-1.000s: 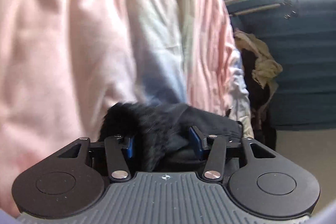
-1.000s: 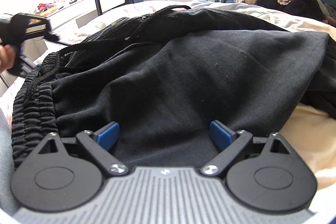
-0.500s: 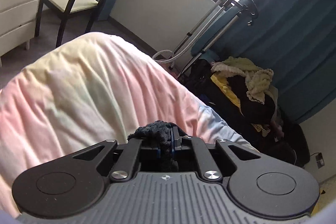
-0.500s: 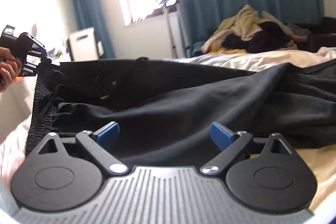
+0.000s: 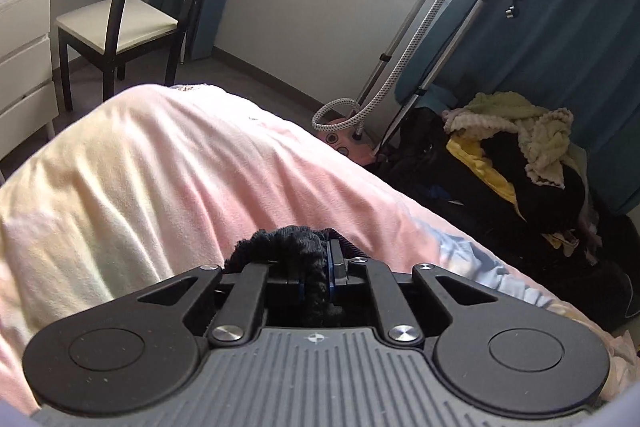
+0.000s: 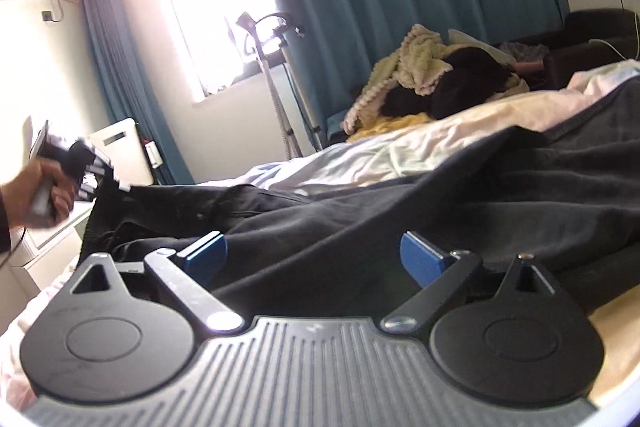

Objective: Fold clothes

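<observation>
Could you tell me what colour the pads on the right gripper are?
Blue pads, clearest in the right wrist view.

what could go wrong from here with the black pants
1. The left gripper is shut on only a small bunch of the pants' elastic waistband, so a tug could pull it free.
2. The right gripper is open over the black pants, so one side sags unheld and the fold may come out uneven.
</observation>
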{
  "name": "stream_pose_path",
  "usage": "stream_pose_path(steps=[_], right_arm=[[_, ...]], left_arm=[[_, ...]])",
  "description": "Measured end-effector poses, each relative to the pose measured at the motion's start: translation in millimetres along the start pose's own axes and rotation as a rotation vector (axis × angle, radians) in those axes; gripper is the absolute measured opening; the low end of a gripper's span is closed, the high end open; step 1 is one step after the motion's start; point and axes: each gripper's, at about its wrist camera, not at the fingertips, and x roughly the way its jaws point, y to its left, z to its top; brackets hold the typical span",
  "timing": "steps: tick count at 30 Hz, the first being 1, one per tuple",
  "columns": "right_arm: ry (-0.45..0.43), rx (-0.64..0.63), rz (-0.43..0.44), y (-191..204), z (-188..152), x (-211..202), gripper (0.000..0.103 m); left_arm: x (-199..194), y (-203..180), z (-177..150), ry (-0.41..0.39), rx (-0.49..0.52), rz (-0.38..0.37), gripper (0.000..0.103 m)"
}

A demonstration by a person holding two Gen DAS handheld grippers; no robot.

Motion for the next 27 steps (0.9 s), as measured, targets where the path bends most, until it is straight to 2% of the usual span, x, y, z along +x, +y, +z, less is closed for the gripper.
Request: stream_pose_path(steps=[1, 3, 4, 6, 7, 9, 13, 16, 18, 21, 23, 27], right_arm=[[0.004, 0.007, -0.001, -1.9, -0.3, 4.6, 0.095], [0.011, 0.014, -0.001, -4.6, -1.4, 10.9, 0.095], [0.013, 0.013, -0.003, -5.5, -2.2, 13.3, 0.095], [0.013, 0.018, -0.005, -5.1, -1.9, 14.8, 0.095], [0.011, 0.023, -0.006, -4.3, -1.6, 15.0, 0.095], [0.003, 0.022, -0.016, -2.7, -0.1, 11.3, 0.095], [-0.019, 0.006, -0.045, 0.3, 4.0, -1.5, 0.095], [-0.036, -0.005, -0.067, 2.6, 7.1, -11.1, 0.095], [-0.047, -0.013, -0.082, 4.1, 9.2, -17.5, 0.095], [-0.054, -0.026, -0.107, 5.3, 9.9, -27.1, 0.095], [-0.048, -0.034, -0.128, 4.7, 7.9, -33.4, 0.095], [-0.030, 0.019, -0.157, -3.4, 4.8, -46.6, 0.095]], left_arm=[[3.2, 2.8, -5.2, 0.008, 0.018, -0.013, 0.019], [3.2, 3.3, -16.9, 0.034, 0.102, -0.001, 0.055], [-1.8, 2.6, -23.4, 0.037, 0.146, 0.001, 0.061], [-21.5, 0.4, -38.7, 0.021, 0.250, 0.004, 0.083], [-34.0, -1.6, -47.5, 0.011, 0.312, 0.011, 0.088], [-64.4, -7.5, -71.4, -0.020, 0.465, 0.010, 0.089], [-133.2, -21.5, -134.0, -0.087, 0.754, -0.056, 0.092], [-173.3, -35.6, -189.1, -0.035, 0.929, -0.184, 0.092], [-189.3, -47.2, -225.2, -0.011, 1.030, -0.197, 0.092], [-192.8, -64.2, -267.6, 0.037, 1.142, -0.126, 0.092], [-187.7, -70.9, -284.6, 0.079, 1.169, -0.077, 0.090], [-181.0, -79.9, -304.3, 0.096, 1.212, -0.024, 0.089]])
